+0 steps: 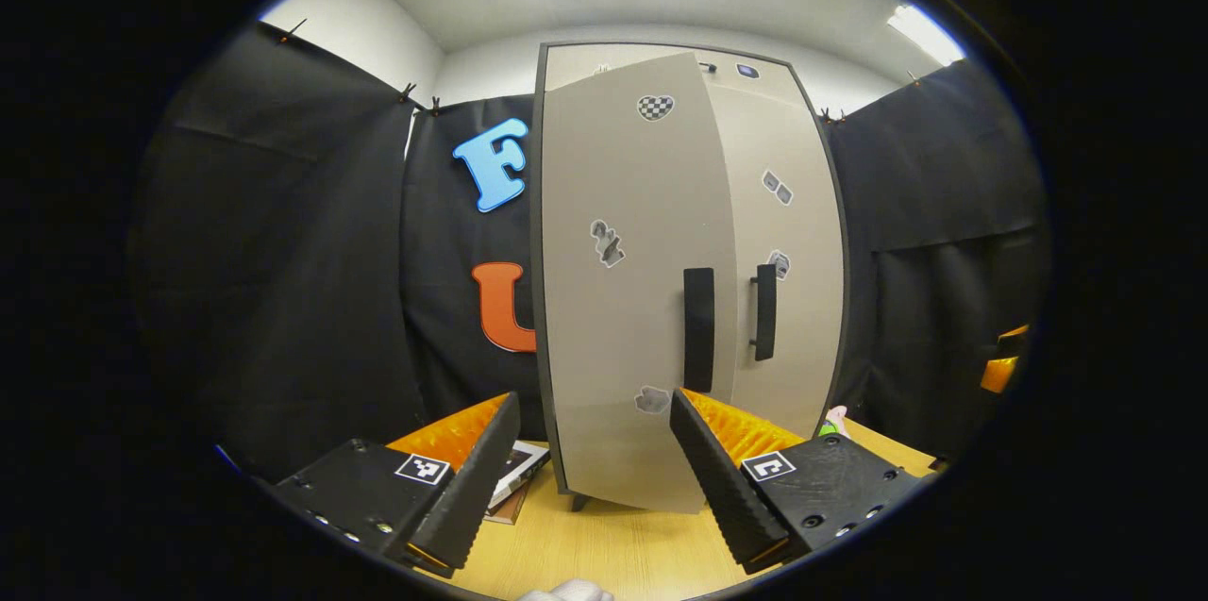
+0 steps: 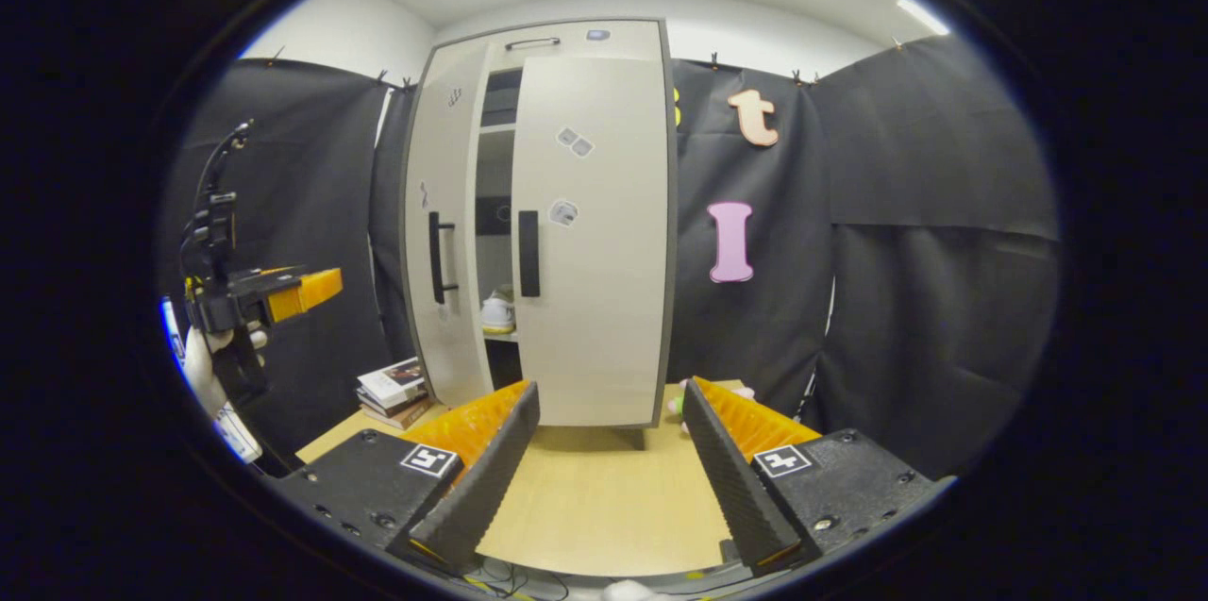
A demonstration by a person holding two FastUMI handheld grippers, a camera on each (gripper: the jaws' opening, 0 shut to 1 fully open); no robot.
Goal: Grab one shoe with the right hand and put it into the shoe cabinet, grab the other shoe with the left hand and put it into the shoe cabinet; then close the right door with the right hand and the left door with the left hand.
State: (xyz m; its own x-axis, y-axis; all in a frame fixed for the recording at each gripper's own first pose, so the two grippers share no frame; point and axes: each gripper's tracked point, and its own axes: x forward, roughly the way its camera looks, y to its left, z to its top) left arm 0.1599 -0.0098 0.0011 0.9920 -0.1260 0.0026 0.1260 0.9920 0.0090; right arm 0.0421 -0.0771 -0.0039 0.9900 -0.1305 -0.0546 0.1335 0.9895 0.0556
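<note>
- Left claw [image 1: 595, 469]: wide, empty, just before the left door [image 1: 628, 299], which stands ajar.
- Right claw [image 2: 612, 459]: wide, empty, over the table [image 2: 604, 497].
- Right door [image 2: 590, 242] closed.
- Shoe [image 2: 497, 311] on cabinet [image 2: 557, 40] shelf, seen through the gap.

Wooden table [image 2: 604, 497] carries the shoe cabinet [image 2: 585, 233] and stacked books [image 2: 392, 389].

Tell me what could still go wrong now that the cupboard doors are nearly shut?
1. The left door stands ajar, with a gap onto the shelf. If the left hand-held gripper pushes off-centre, it may slip past the handle.
2. A shoe sits near the shelf's front edge; a closing door might catch it.
3. Books lie stacked by the cabinet's foot and could get bumped.
</note>
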